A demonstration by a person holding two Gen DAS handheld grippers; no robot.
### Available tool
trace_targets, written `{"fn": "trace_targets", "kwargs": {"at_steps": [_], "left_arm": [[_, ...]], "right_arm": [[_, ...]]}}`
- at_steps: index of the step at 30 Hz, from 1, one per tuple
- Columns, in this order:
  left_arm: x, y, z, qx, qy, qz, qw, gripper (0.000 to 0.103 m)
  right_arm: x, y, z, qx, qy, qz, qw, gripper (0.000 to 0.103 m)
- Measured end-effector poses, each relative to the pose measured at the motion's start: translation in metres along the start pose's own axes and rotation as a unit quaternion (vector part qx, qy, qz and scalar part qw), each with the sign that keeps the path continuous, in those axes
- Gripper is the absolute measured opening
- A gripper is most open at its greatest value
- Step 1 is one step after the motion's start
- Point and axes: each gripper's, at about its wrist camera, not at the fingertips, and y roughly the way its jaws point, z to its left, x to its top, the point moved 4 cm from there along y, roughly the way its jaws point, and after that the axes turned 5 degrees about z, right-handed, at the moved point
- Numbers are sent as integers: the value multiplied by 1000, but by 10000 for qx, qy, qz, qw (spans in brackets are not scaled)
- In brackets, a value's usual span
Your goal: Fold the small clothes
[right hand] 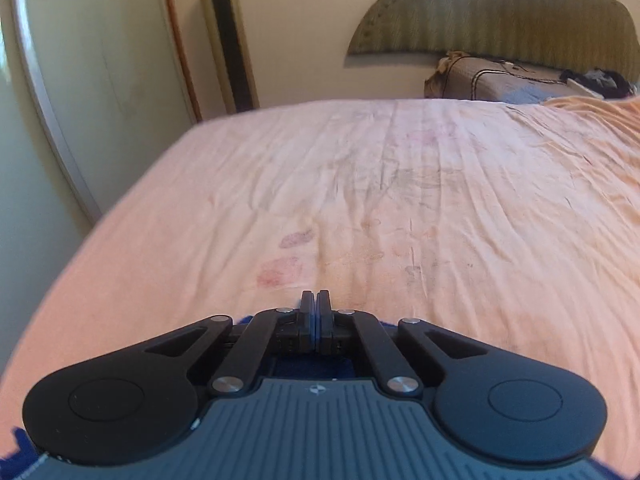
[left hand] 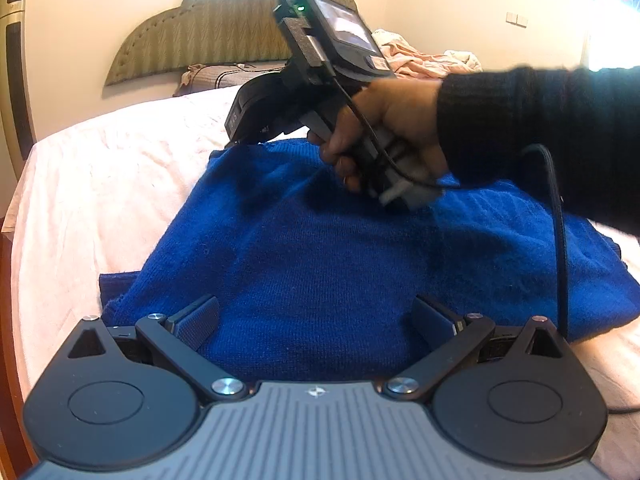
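A blue knit sweater (left hand: 320, 240) lies folded flat on the pink bed sheet (left hand: 100, 180). My left gripper (left hand: 316, 320) hovers over its near edge, open wide, with nothing between the fingers. At the sweater's far edge a hand (left hand: 384, 120) in a black sleeve holds my right gripper (left hand: 236, 142), tips down at the fabric. In the right wrist view the right gripper (right hand: 315, 300) is shut, with a thin sliver of blue between its pads. More of the blue sweater (right hand: 312, 368) shows beneath the gripper body.
A black cable (left hand: 560, 240) hangs across the sweater's right side. Beyond lie a grey pillow (left hand: 224, 76), a green headboard (left hand: 224, 32) and a heap of pink clothes (left hand: 424, 60). A tall standing appliance (left hand: 14, 80) is beside the bed's left edge. Open sheet (right hand: 400, 200) stretches ahead.
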Motion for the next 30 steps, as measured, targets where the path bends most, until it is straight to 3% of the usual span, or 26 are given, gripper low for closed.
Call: {"fn": "trace_targets", "kwargs": {"at_steps": [1,4,7,9,15,20,22,26,30], "left_arm": [[0,0,-1,1,-1,0,10000,103],[0,1,-3,27,22,10,10000,103],[1,3,-5,41,31,16,10000,103],[1,3,-5,52,39,21,10000,103],[1,4,-8,121,94,48,9999,103],[1,5,-10,144,118,64,9998,103],[2,6,-11,151,127,70,9998,103],[1,7,-12,179,151,78,9997,103],[1,8,-15,229,186,86,9995,103]], "right_arm": [[0,-10,-3,80,294,-107,9995,18],[-6,-53,-6,393,770,-570,9946,20],[-21,-76,-1,508,745,-444,9949,29],[-31,-73,6,321,489,-239,9980,41],[-30,-24,15,-121,315,303,9990,50],[-17,-2,31,-587,-51,392,9975,73],[-22,-2,42,-773,-466,448,9949,76],[-27,-46,40,-791,-227,-14,9966,75],[-56,-124,26,-351,339,-638,9968,75]]}}
